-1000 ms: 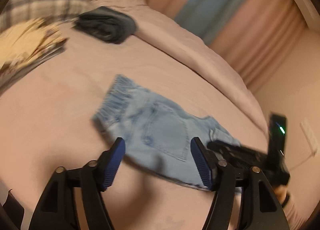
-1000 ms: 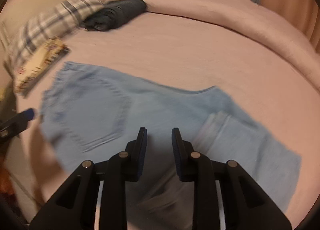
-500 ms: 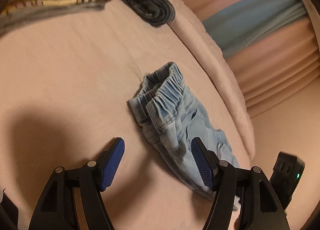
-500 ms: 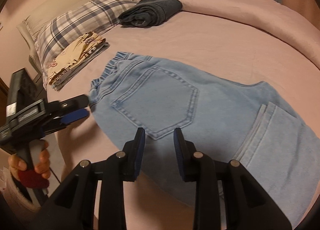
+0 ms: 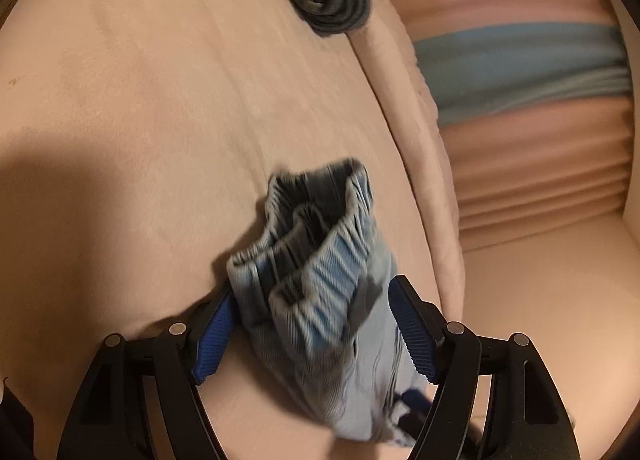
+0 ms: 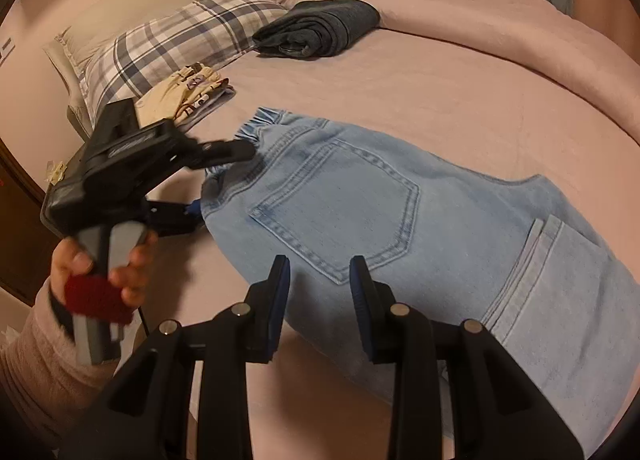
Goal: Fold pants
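1. At the bottom centre of the left wrist view, the left gripper [image 5: 312,334] straddles the elastic waistband of the light blue denim pants [image 5: 320,284] on the pink bedsheet [image 5: 140,119]. Its jaws, which have just been opening, stand wide, and whether the pads press the cloth I cannot tell.
2. At the bottom centre of the right wrist view, the right gripper [image 6: 320,300] hangs over the near edge of the pants [image 6: 380,199]. Its jaws have just been opening and are narrowly parted, gripping nothing. A dark folded garment [image 6: 320,31] lies at upper centre.

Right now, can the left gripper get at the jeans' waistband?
Probably yes: the left gripper already straddles the waistband of the jeans, jaws open wide, nothing between them but denim.
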Demonstrator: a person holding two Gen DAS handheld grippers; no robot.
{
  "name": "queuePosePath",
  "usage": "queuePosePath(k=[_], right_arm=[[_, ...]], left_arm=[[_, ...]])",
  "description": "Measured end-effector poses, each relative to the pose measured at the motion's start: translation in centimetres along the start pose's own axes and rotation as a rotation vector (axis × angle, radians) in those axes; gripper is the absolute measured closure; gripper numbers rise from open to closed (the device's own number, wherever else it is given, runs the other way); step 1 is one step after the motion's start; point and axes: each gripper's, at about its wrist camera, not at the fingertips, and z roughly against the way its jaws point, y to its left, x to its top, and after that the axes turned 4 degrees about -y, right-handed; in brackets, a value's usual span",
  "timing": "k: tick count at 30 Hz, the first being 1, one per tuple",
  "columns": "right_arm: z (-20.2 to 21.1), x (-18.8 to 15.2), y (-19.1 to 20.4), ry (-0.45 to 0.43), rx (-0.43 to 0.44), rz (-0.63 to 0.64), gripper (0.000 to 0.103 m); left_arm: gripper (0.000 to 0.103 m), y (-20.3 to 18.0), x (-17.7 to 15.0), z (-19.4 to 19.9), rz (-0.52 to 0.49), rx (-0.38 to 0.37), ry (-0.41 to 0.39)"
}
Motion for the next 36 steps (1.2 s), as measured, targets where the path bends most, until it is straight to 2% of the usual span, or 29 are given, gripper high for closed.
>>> queuePosePath(k=[2, 5, 6, 8, 11, 17, 22, 29, 32, 34, 36], right_arm=[[0.0, 0.1, 0.1, -0.001, 0.003, 0.0, 0.071], [-0.1, 0.0, 0.0, 0.001, -0.001, 0.0, 0.071], [-0.1, 0.0, -0.1, 0.001, -0.004, -0.001, 0.071], [-0.1, -0.1, -0.3, 0.0, -0.006, -0.009, 0.071], [-0.1, -0.2, -0.9, 0.003, -0.012, -0.029, 0.071], [-1.3, -1.2, -3.2, 0.039, 0.009, -0.163, 0.071], [-2.5, -2.3, -4.2, 0.092, -0.001, -0.222, 0.071], [-1.7, -3.1, -6.1, 0.077, 0.057, -0.364, 0.073], [0.8, -2.9, -7.8, 0.0, 0.06, -0.443, 0.07], [3.0, -2.6, -9.6, -0.067, 0.121, -0.532, 0.064], [5.2, -2.2, -10.9, -0.132, 0.189, -0.607, 0.053]], left_arm=[[0.029, -0.2, 0.2, -0.3, 0.002, 0.007, -0.008], [0.03, -1.0, -0.3, -0.6, -0.074, 0.014, 0.002], [0.033, -1.1, -0.6, -0.6, -0.095, 0.022, 0.004], [0.045, -0.8, -0.7, -0.5, -0.089, 0.024, 0.005], [0.063, -0.2, -0.7, 0.0, -0.05, -0.014, 0.001], [0.071, -2.9, -2.2, 1.6, -0.132, -0.024, -0.077], [0.072, -8.1, -5.0, 2.6, -0.352, -0.018, -0.123], [0.072, -13.2, -9.1, 1.9, -0.592, 0.016, -0.127], [0.072, -14.9, -11.1, 1.5, -0.709, 0.039, -0.119], [0.072, -16.1, -12.7, 0.8, -0.784, 0.054, -0.107], [0.072, -16.9, -14.2, 0.1, -0.847, 0.069, -0.094]])
